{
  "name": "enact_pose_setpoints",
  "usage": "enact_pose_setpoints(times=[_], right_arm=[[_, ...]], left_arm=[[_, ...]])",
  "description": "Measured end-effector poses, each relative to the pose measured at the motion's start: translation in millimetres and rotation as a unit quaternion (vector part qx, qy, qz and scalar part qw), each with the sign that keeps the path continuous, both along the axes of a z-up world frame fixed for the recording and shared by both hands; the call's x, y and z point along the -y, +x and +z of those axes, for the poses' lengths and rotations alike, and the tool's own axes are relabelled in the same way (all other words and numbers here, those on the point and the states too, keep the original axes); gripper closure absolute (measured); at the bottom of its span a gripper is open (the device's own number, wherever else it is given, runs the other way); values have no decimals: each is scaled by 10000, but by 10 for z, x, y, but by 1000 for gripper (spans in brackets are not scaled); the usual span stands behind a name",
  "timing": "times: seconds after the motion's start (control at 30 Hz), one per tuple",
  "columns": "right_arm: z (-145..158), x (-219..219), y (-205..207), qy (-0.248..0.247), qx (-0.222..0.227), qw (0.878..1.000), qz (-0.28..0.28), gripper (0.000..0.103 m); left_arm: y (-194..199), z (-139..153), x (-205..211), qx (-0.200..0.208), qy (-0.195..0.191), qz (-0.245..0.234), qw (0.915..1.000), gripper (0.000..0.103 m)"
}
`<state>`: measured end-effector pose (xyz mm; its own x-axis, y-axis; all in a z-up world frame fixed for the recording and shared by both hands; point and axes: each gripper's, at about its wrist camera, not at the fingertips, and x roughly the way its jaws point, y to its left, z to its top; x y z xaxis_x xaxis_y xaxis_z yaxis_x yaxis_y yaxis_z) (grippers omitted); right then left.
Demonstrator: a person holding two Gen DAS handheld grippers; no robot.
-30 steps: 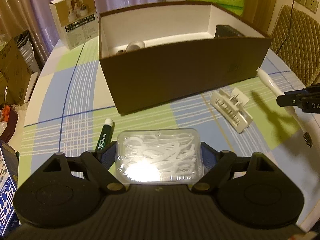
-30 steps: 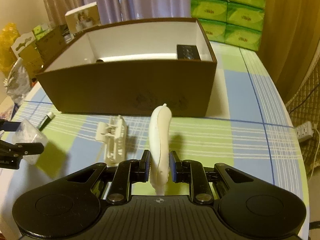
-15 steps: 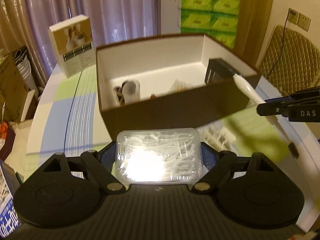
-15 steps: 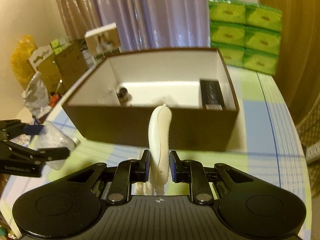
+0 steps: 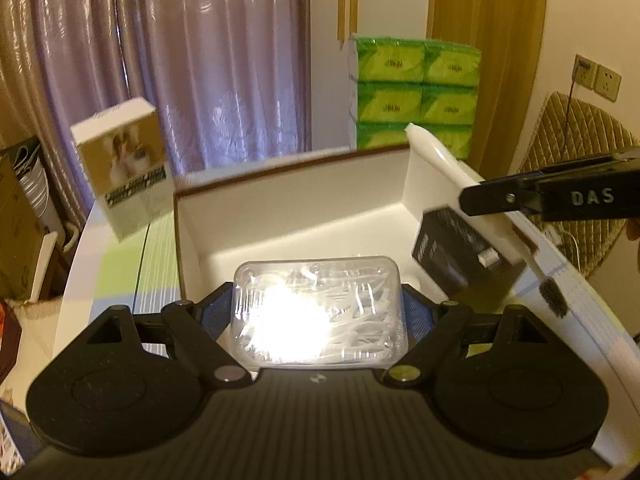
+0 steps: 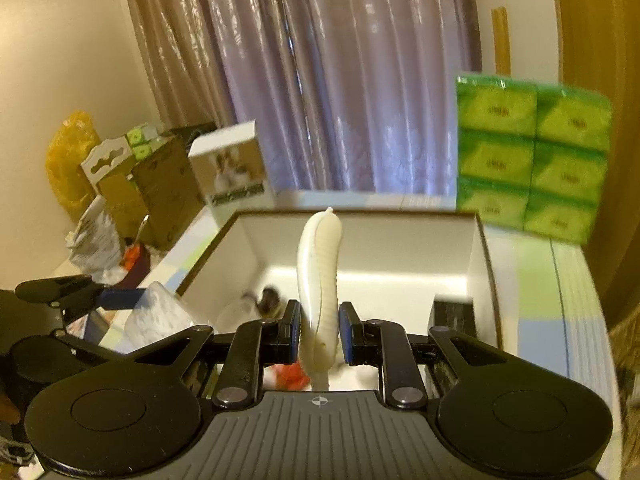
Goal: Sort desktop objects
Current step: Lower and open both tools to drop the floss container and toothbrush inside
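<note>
The left tool [image 5: 316, 312] is clamped on a clear plastic case of white floss picks [image 5: 316, 320], its blue-padded fingers [image 5: 216, 312] pressed to the case's two short sides; glare off the lid washes out the middle. The case hangs over the near edge of the open cardboard box [image 5: 280, 208], brown outside and white inside, which stands on the checked bench [image 5: 116, 276]. From the left wrist view the right tool [image 5: 492, 200] enters at 3 o'clock, gripping a white toothbrush [image 5: 448, 164] that slants across the box's right wall, handle end toward 12 o'clock and dark bristles [image 5: 552, 300] toward 5 o'clock. A black packet [image 5: 452, 256] leans inside the box against that right wall. In the right wrist view the right tool's fingers [image 6: 290, 332] pinch the toothbrush handle, which rises upright above the box interior; small blurred items lie on the box floor at 9 o'clock of the handle, too smeared to name, and something orange [image 6: 292, 376] shows just below the fingers. The left tool with its case appears there at 9 o'clock, just beside the box's left wall. Beyond the box stand a small printed carton [image 5: 124, 168] at 10 o'clock and a stack of green tissue packs [image 5: 416, 92] at 1 o'clock, with purple curtains [image 5: 224, 60] behind.
</note>
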<state>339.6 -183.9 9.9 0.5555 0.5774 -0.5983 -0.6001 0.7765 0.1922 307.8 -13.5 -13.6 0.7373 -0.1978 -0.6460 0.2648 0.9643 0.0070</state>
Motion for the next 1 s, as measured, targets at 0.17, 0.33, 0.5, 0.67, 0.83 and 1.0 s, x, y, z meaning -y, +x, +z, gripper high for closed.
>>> enact_pose_setpoints(times=[0.17,0.33,0.5,0.67,0.83,1.0], right_arm=[[3,-181,411,-199,126,9997,-92,86],[-203,-321,753,-601,0,9980,-205,86],[-503,-382,1000,-953,-278,9945,-320,86],[-716,-460,1170,-1238,-426,9909,-325,86],[-862,-456,1279,-1368,-588,9881,-394,86],[-925,-447,1302,-1418,-647,9870,-400,86]], left_arm=[[431,44,29,25,13,-15,10000,20],[844,-41,21,-121,68,117,9998,20],[1170,-197,-37,-333,169,376,9986,20],[1393,-376,-51,-571,318,496,9966,20],[1528,-519,10,-703,561,461,9949,20],[1622,-623,38,-822,749,516,9925,20]])
